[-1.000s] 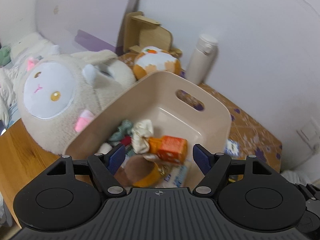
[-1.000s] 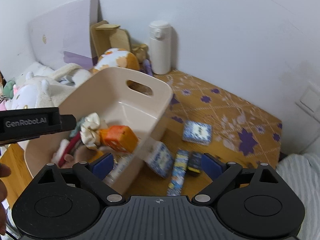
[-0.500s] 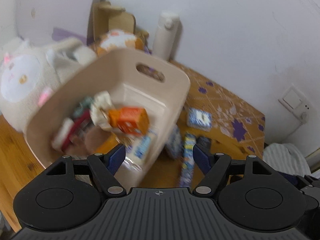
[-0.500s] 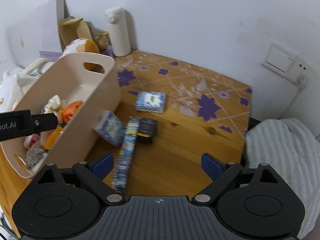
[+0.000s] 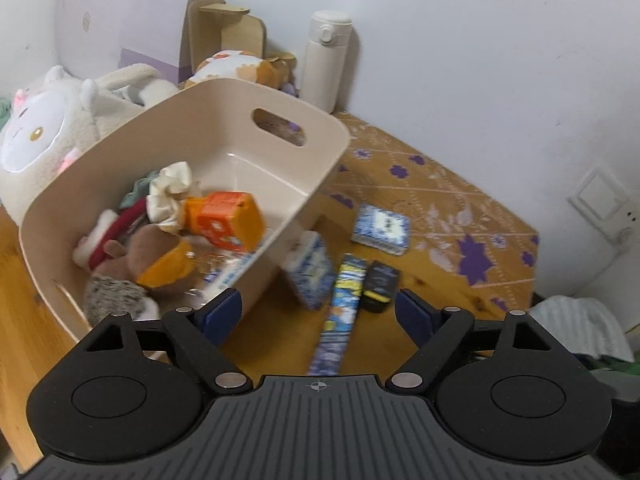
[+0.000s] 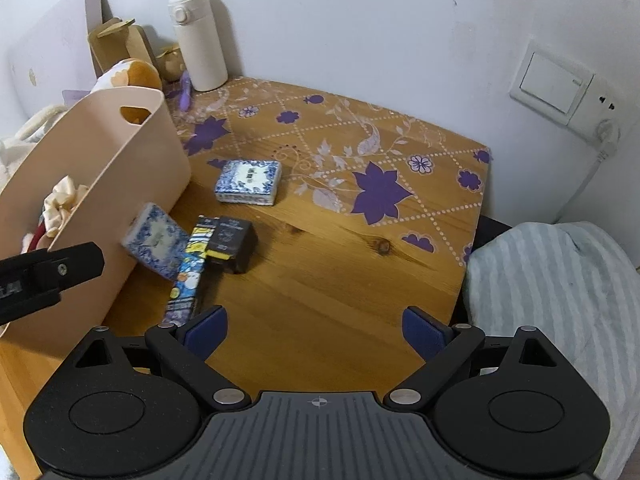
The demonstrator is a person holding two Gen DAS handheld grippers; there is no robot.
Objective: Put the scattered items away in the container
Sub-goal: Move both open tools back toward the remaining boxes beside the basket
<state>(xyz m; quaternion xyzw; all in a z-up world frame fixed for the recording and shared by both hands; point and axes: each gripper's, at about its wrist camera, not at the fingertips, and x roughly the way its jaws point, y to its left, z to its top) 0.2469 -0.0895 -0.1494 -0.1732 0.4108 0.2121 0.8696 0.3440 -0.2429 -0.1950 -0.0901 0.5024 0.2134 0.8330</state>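
A beige bin [image 5: 320,128] [image 6: 120,168] stands on the wooden table and holds an orange carton [image 5: 228,220], a cream cloth, plush toys and other items. Beside it on the table lie a blue-patterned box [image 5: 382,229] [image 6: 248,182], a second blue-patterned box leaning on the bin wall [image 5: 312,270] [image 6: 156,240], a long blue-yellow pack [image 5: 340,312] [image 6: 190,270] and a black box [image 5: 380,286] [image 6: 232,242]. My left gripper [image 5: 318,312] is open and empty above the bin's near corner. My right gripper [image 6: 316,330] is open and empty over bare table, right of the pack.
A large cream plush [image 5: 44,148] sits left of the bin. An orange-white plush [image 5: 236,66], a cardboard piece and a white bottle [image 5: 326,60] [image 6: 200,40] stand at the wall. A striped cloth [image 6: 560,292] lies off the table's right edge. My left gripper's body [image 6: 44,276] shows at left.
Both grippers have swung right, away from the bin interior, so the loose items on the table are now in view. Both stayed open and empty.
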